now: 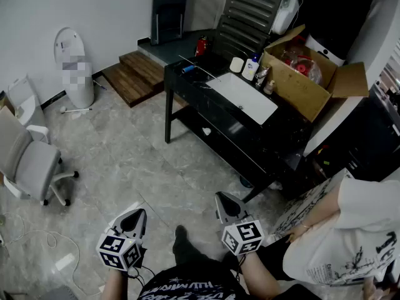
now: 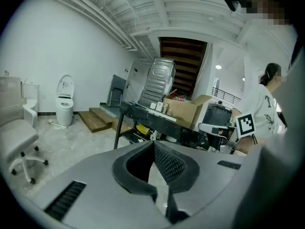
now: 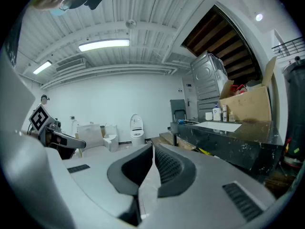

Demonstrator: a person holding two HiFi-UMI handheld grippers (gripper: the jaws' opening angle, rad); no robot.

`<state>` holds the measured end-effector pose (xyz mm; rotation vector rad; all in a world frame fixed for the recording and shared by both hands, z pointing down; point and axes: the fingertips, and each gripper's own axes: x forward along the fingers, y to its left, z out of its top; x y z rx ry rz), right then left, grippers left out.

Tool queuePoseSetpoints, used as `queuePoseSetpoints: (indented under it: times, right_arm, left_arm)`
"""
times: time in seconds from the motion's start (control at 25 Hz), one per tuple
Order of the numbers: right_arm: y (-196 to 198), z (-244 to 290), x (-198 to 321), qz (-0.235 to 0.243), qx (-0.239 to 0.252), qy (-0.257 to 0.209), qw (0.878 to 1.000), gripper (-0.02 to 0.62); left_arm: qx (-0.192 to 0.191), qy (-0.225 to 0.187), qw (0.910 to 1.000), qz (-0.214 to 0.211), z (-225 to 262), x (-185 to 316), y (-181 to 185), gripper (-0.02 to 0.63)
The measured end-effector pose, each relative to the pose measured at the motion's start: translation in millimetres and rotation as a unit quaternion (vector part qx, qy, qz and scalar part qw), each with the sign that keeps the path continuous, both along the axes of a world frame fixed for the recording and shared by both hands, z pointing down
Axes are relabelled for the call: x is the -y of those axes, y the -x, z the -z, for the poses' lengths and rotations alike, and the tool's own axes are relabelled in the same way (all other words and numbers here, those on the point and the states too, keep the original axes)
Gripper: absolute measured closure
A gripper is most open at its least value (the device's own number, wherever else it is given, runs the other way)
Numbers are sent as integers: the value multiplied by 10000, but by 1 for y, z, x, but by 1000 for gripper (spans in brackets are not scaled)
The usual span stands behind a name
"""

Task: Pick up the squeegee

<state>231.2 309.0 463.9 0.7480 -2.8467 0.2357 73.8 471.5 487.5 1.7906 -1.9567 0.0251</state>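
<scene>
Well short of the tabletop, the left gripper and right gripper hung fully closed and empty, likely because no reach had begun. What looked like the squeegee lay untouched near the tabletop's far left corner.

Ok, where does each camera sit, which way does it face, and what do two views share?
Head view: on the person's head, steeply down at floor and black table; shows left gripper, right gripper, dark shirt.
Left gripper view: on the left gripper, along its shut jaws toward the table; right gripper's cube at right.
Right gripper view: on the right gripper, along its shut jaws toward the toilet; left gripper at left.
Both gripper views share table and toilet.
</scene>
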Motion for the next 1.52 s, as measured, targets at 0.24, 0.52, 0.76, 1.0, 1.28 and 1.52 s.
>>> queuePoseSetpoints:
  times: [0.24,0.52,0.76,1.0,1.28,1.52]
  right_arm:
    - [26,5,29,14,17,-70,10000,547]
    - [58,-5,85,-122,83,87,9999,547]
    - [88,12,140,-51,322,-51,9995,546]
    - [101,13,209,4,298,-114,9995,546]
    - [110,-2,270,33,208,67,9998,546]
    - [114,-7,308,-124,298,203,9993,546]
  left_arm:
    - [66,-34,10000,28,6,28,30,586]
    - [-8,155,9999,-12,-5,74,58,586]
    - [-28,71,10000,-27,5,134,79,586]
    - [74,-42,9999,-86,13,214,95,586]
    - [86,78,9999,-32,8,275,106,586]
    - [40,224,9997,-101,1,323,120,586]
